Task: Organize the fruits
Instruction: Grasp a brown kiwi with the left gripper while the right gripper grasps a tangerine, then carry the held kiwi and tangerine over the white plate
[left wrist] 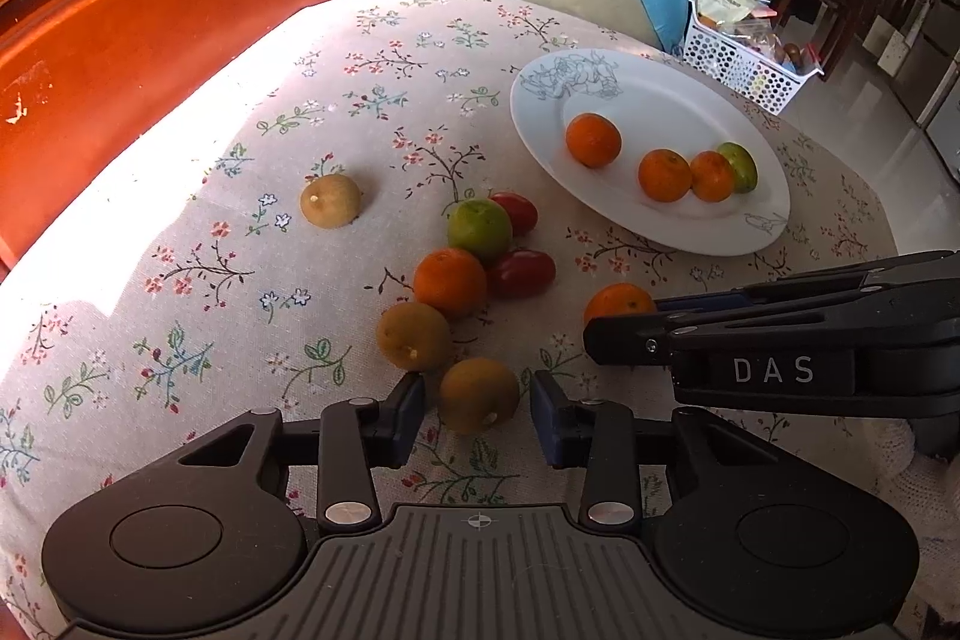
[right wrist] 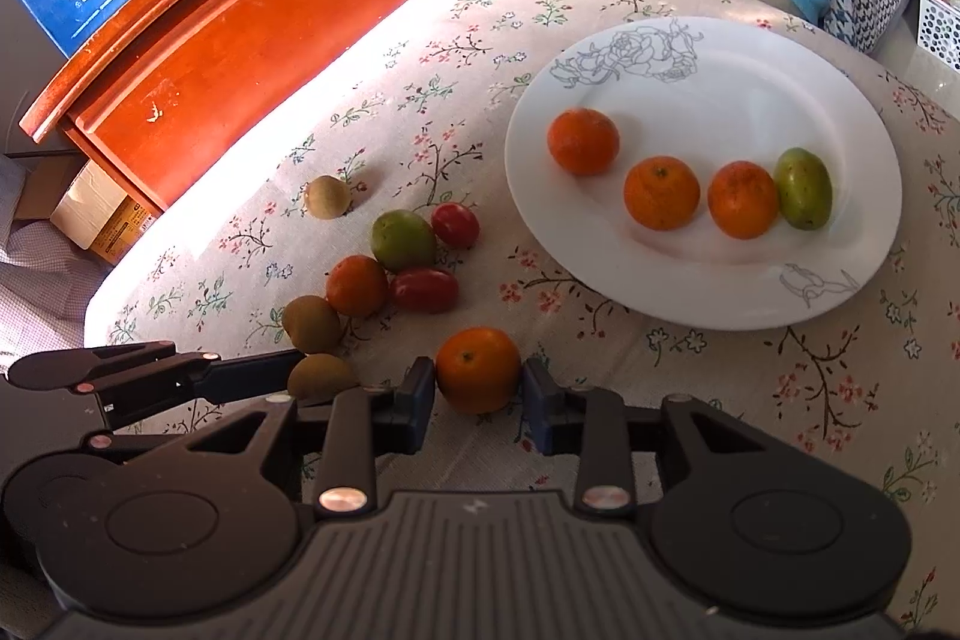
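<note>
Floral tablecloth (left wrist: 180,280) carries a white plate (right wrist: 750,58) holding three oranges and one green fruit (right wrist: 803,187); a loose cluster of fruit lies on the cloth just left of the plate. Right gripper (right wrist: 478,394): pads at both sides of a lone orange (right wrist: 477,369) on the cloth near the plate; firm contact cannot be told. Left gripper (left wrist: 478,412): jaws apart, straddling a brown fruit (left wrist: 478,394) at the cluster's near end, gaps visible on both sides.

We count five oranges (right wrist: 477,369), three brown fruits (right wrist: 327,197), two green (right wrist: 402,231), two red (right wrist: 423,290), one plate (right wrist: 708,304).
</note>
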`<state>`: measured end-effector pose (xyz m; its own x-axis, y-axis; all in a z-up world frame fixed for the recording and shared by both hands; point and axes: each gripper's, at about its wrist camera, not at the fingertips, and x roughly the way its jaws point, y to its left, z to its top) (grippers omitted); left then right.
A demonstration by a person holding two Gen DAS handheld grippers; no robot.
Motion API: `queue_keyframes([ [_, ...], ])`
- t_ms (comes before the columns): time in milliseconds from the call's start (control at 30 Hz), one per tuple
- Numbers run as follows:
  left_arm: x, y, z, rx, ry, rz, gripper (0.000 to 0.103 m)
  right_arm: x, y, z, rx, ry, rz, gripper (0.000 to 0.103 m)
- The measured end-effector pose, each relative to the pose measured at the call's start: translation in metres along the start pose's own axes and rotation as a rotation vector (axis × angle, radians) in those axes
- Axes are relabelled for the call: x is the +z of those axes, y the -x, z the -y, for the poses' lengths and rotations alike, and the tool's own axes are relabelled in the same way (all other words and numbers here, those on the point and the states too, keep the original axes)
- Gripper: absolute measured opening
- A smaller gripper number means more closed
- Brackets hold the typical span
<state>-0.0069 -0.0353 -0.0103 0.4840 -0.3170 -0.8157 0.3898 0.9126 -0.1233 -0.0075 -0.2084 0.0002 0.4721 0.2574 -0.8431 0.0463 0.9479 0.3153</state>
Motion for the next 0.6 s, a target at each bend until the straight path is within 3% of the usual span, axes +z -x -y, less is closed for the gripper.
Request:
queue_keyframes([
  [100,0.000,0.001,-0.002,-0.017,0.015,0.000,0.026,0.000,0.000,0.000,-0.001,0.007,0.001,0.032],
  [600,0.014,0.023,0.011,-0.039,0.009,0.072,0.025,0.012,0.021,0.002,0.030,-0.009,0.054,0.031],
])
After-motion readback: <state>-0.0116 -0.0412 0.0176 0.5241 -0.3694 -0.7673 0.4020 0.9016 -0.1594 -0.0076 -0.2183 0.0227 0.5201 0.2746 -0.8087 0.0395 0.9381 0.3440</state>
